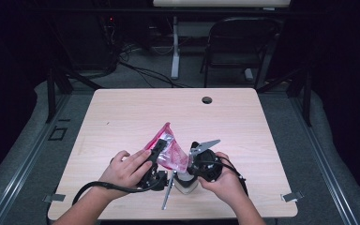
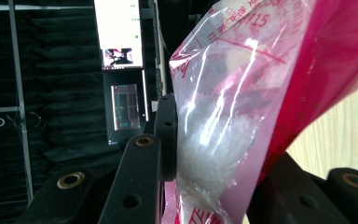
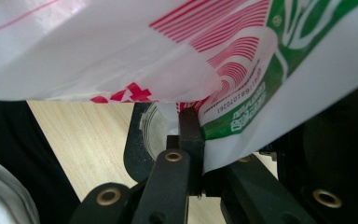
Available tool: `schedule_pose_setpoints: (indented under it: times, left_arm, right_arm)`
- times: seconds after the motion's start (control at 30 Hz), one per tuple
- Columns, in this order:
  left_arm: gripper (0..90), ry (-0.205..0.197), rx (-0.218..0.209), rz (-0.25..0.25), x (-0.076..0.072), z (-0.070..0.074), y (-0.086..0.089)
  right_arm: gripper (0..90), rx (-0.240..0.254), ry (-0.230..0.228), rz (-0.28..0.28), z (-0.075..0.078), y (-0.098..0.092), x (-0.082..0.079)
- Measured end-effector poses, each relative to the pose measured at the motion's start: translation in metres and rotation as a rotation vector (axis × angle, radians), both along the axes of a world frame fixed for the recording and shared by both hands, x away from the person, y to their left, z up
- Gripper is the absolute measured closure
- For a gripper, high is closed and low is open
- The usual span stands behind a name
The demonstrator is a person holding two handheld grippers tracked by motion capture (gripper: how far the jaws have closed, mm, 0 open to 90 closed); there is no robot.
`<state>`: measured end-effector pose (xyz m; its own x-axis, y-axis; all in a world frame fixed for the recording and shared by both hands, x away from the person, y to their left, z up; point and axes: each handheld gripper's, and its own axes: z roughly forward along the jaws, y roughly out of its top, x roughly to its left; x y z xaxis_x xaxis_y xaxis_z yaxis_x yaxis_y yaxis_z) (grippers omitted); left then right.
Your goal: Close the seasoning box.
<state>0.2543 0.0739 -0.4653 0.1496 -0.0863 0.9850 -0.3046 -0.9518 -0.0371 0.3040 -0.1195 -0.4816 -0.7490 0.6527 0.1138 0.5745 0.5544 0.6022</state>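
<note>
Closest to my lens on the right gripper view, the white, red and green printed film of the plastic bag [image 3: 242, 60] hung right over the black fingers [image 3: 189, 135], which were clamped tight on a lower edge of it, with pale wood of the desk [image 3: 88, 140] showing underneath. From the high view I saw the right gripper [image 1: 193, 164] held in my right hand [image 1: 225, 180] near the front edge of the desk [image 1: 136, 108], just beside the left gripper [image 1: 158, 151] in my left hand [image 1: 126, 168]. Between the two, the bag [image 1: 168, 150] stood lifted off the wood, pink and clear, tilted up and away from me. Along the left gripper view, the fingers [image 2: 165, 140] pressed either side of the bag [image 2: 233, 116], partly closed around its bulk; white granules sat in the clear lower part, and a red panel of the film covered the right side. Below the bag on the desk, between my hands, lay a slim grey stick-like thing [image 1: 168, 191] and something whitish beside it that I could not identify. Beyond the desk stood a dark folding chair [image 1: 239, 47].
</note>
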Motion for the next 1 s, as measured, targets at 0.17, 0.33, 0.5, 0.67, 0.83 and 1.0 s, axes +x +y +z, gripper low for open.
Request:
schedule_pose_setpoints:
  times: [0.17, 0.33, 0.5, 0.67, 0.83, 1.0]
  left_arm:
    - [75.2, 0.001, 0.004, 0.000, -0.0001, 0.0006, -0.0005]
    - [75.2, -0.001, 0.004, -0.001, 0.0000, 0.0007, -0.0007]
    - [75.2, -0.008, 0.006, -0.005, -0.0002, 0.0015, -0.0008]
    - [75.2, 0.007, -0.002, -0.001, 0.0001, 0.0014, 0.0005]
    - [75.3, 0.025, -0.009, 0.005, 0.0005, 0.0014, 0.0018]
    - [75.3, 0.033, 0.003, 0.012, 0.0019, 0.0030, 0.0048]
  right_arm:
    - [90.0, -0.002, 0.002, 0.002, 0.0000, -0.0005, 0.0000]
    - [90.0, -0.002, 0.002, 0.001, -0.0001, -0.0004, 0.0000]
    - [90.0, -0.001, 0.002, 0.000, 0.0002, -0.0006, 0.0000]
    - [90.0, 0.006, 0.002, -0.003, 0.0005, -0.0013, 0.0000]
    - [90.0, 0.008, -0.005, -0.008, 0.0010, -0.0020, -0.0008]
    - [90.0, 0.010, -0.006, -0.010, 0.0016, -0.0032, -0.0006]
